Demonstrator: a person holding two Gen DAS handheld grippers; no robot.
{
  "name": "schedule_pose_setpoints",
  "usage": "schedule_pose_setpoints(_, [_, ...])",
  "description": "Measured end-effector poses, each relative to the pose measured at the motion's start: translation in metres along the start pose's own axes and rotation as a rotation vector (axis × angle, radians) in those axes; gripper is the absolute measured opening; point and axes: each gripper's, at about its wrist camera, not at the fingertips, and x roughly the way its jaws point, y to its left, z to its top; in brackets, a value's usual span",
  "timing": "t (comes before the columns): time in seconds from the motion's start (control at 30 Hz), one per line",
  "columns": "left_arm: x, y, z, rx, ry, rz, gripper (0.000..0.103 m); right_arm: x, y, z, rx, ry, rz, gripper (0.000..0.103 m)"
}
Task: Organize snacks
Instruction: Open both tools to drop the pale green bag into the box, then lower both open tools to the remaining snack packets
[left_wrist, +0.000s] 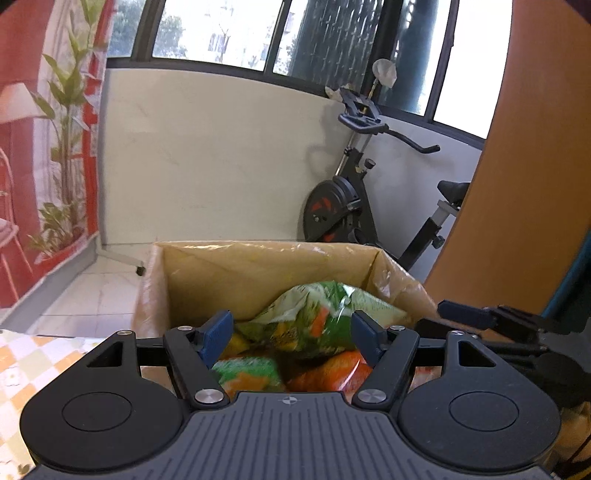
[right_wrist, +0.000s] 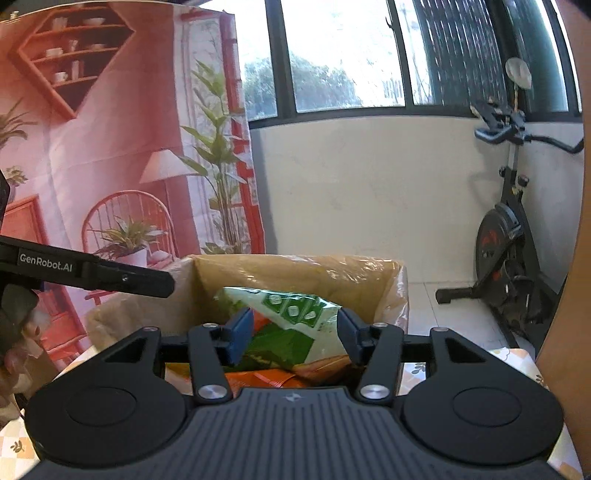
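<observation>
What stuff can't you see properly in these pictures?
- Bottom of the brown cardboard box: both views, hidden by snack bags and gripper bodies.
- Orange snack bags: right wrist view, mostly under the green and white snack bag.
- Green bag's print: left wrist view, blurred.
- Black exercise bike: right wrist view, edge cuts it.

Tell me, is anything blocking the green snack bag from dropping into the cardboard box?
Nothing visible does. The green snack bag already lies inside the cardboard box, on top of orange packets, with both claws open around it.

Both wrist cameras look closely into the same cardboard box (left_wrist: 266, 269), facing the window.
</observation>
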Motion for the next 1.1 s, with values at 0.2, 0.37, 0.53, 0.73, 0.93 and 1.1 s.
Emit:
schedule_pose_setpoints(0.2, [-0.033,0.016,-0.022,-0.024,-0.004,0.034,0.073,-0.03,0.014,-0.018,-0.03,-0.04,0.014,0.054])
schedule_pose_setpoints(0.37, [-0.053,0.026,-0.042,-0.024,-0.001,0.078,0.073,-0.051,0.015,-0.036,-0.014,-0.063,0.019,0.054])
schedule_pose_setpoints(0.53, [-0.064,0.036,-0.065,-0.063,-0.025,0.137,0.073,-0.066,0.011,-0.054,0.004,-0.07,0.018,0.054])
schedule_pose_setpoints(0.73, [-0.056,0.041,-0.092,-0.131,0.004,0.152,0.073,-0.068,0.002,-0.082,0.037,-0.021,-0.009,0.054])
schedule_pose_setpoints(0.93, [-0.049,0.04,-0.119,-0.15,0.038,0.161,0.073,-0.07,-0.005,-0.121,0.044,0.06,-0.033,0.054])
schedule_pose_setpoints(1.1, [-0.044,0.037,-0.142,-0.159,0.075,0.163,0.073,-0.074,-0.013,-0.151,0.1,0.138,-0.056,0.054])
